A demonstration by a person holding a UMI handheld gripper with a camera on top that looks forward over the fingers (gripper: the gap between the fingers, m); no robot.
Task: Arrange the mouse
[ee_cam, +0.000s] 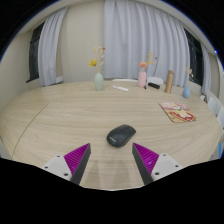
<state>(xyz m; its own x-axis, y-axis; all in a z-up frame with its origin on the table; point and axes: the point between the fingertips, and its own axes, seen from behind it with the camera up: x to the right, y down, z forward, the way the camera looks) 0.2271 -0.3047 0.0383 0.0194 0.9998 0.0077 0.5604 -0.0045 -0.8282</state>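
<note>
White curtains hang behind a pale wood tabletop. Spread apart and empty, the fingers trail the black mouse, which lies just ahead, between them. Its rounded shell could squirt out under an off-centre squeeze.

The claw points forward and slightly downward, held level, both fingers at the same height. Its two fingers stand wide apart with a broad gap between them, and nothing is pressed between them. Each finger carries a magenta pad on its inner face, the pads angled toward one another. The tips hang free, touching nothing.
</note>
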